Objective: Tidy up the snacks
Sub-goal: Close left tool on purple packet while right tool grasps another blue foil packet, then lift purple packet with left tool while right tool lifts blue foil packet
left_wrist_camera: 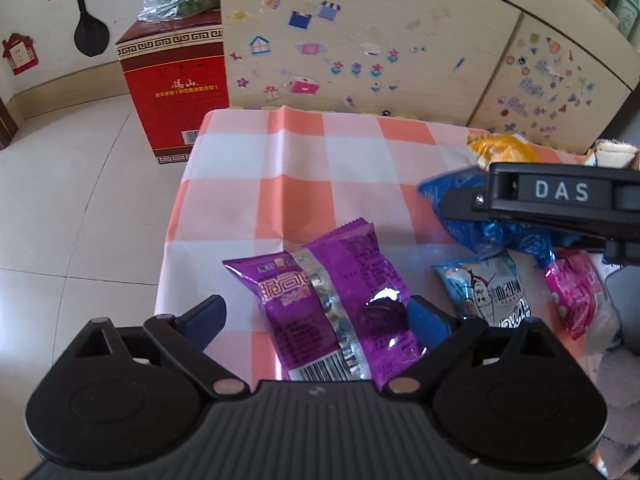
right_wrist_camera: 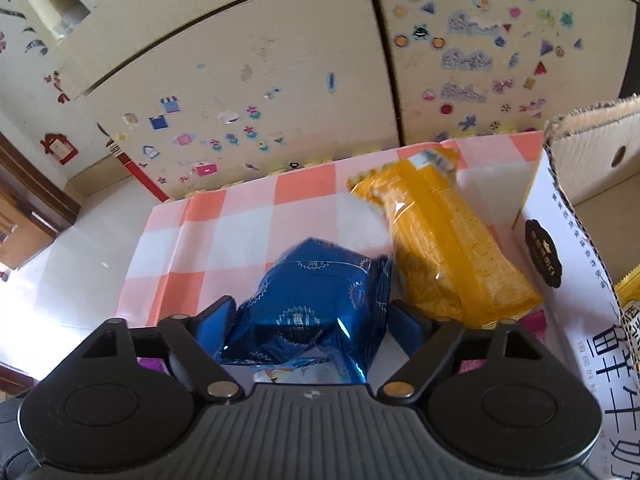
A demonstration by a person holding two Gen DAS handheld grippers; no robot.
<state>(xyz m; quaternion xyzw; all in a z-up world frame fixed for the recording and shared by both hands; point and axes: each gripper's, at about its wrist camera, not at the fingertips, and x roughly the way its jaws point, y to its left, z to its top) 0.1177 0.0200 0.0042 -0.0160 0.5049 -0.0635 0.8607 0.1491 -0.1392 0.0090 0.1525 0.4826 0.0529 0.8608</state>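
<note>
Two overlapping purple snack packs (left_wrist_camera: 332,292) lie on the orange-and-white checked tablecloth (left_wrist_camera: 300,168). My left gripper (left_wrist_camera: 316,316) stands open around them, the right pad close to the wrapper and the left pad well clear. A crumpled blue foil pack (right_wrist_camera: 316,296) lies between the fingers of my right gripper (right_wrist_camera: 312,328). Its left pad touches the foil and a gap shows at the right pad, so it is open. In the left wrist view the right gripper (left_wrist_camera: 452,206) hangs over the same blue pack (left_wrist_camera: 500,236). A yellow pack (right_wrist_camera: 436,248) lies just right of the blue one.
A light blue pack (left_wrist_camera: 488,288) and a pink pack (left_wrist_camera: 576,292) lie right of the purple ones. A white carton (right_wrist_camera: 560,240) with open flaps stands at the table's right end. A stickered cabinet (left_wrist_camera: 360,40) backs the table. A red box (left_wrist_camera: 176,92) stands on the floor.
</note>
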